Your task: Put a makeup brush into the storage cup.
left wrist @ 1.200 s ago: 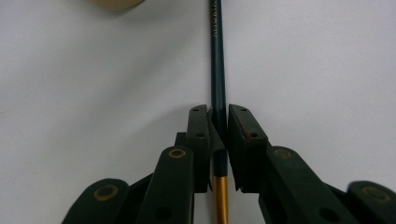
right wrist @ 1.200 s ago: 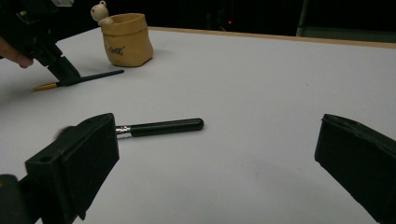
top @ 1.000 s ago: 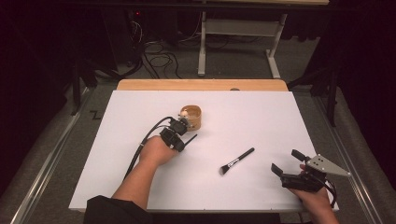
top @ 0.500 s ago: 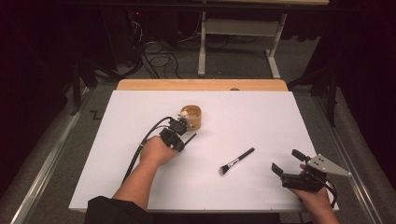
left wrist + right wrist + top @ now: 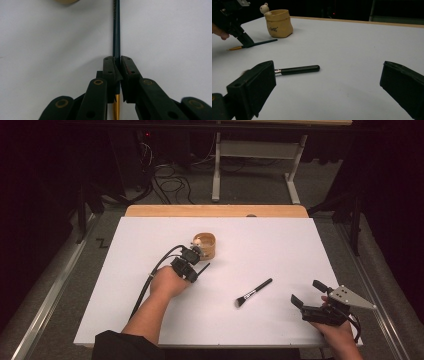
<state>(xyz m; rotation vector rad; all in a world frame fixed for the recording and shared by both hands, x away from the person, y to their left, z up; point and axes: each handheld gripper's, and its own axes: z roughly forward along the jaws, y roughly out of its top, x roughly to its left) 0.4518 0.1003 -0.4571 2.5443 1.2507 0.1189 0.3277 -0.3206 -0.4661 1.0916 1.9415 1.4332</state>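
Observation:
A thin dark-blue stick with a gold end point(image 5: 116, 30) lies on the white table point(image 5: 260, 250), and my left gripper point(image 5: 117, 67) is shut on it near the gold end. From above, that gripper point(image 5: 192, 270) sits just in front of a tan pot with a small bear figure point(image 5: 205, 245). A black brush point(image 5: 254, 292) lies flat at centre right. My right gripper point(image 5: 308, 293) rests open near the front right edge, its jaws wide and empty. In the right gripper view point(image 5: 327, 72) the brush handle point(image 5: 298, 70) lies just beyond the left jaw, with the pot point(image 5: 279, 23) farther off.
A wooden strip point(image 5: 215, 211) runs along the table's far edge. Beyond it are cables on the floor point(image 5: 170, 175) and a white metal stand point(image 5: 250, 160). White surface stretches open between the two hands and along the right side.

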